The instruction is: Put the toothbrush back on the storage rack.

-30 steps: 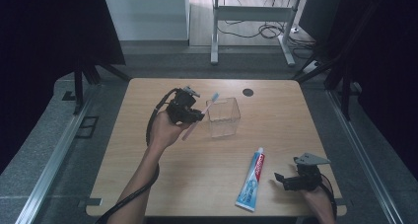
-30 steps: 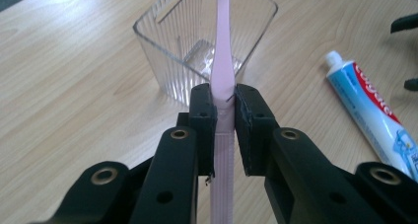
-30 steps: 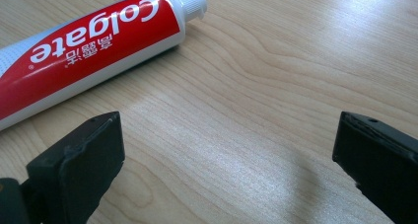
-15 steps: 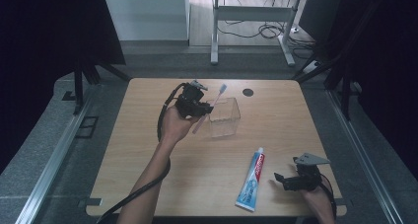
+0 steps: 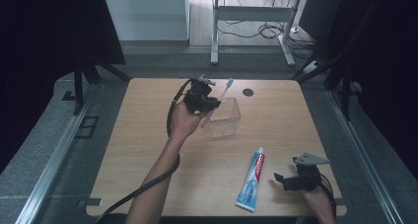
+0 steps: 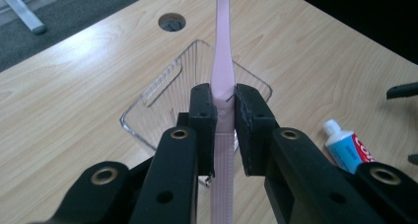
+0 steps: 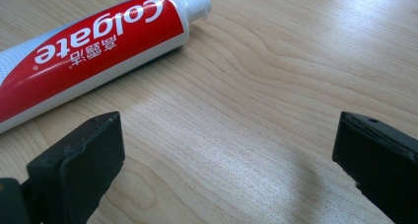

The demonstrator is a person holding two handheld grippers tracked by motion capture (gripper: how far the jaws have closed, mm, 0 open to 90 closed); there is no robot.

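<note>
Since a second ago your left hand has carried the toothbrush away from you and toward the clear box; the right hand has stayed put.

Desk [image 5: 148, 150]: pale wood, cable hole near the far edge.

Clear box [image 5: 224, 118]: open top, standing mid-desk, nothing inside as far as the left gripper view shows.

Left gripper [image 6: 225, 116]: jaws clamped narrow on the toothbrush [image 6: 222, 61], which rises pink and near upright, lower end hanging just over the box's near rim.

Right gripper [image 7: 226, 150]: resting low at the near right corner, jaws wide apart, holding nothing.

Toothpaste [image 5: 250, 178]: lying flat just beside the right gripper, well apart from the box.

Progress, as I judge it: brush picked up and brought to the box; lowering and releasing it remain, and the toothpaste is untouched.
</note>
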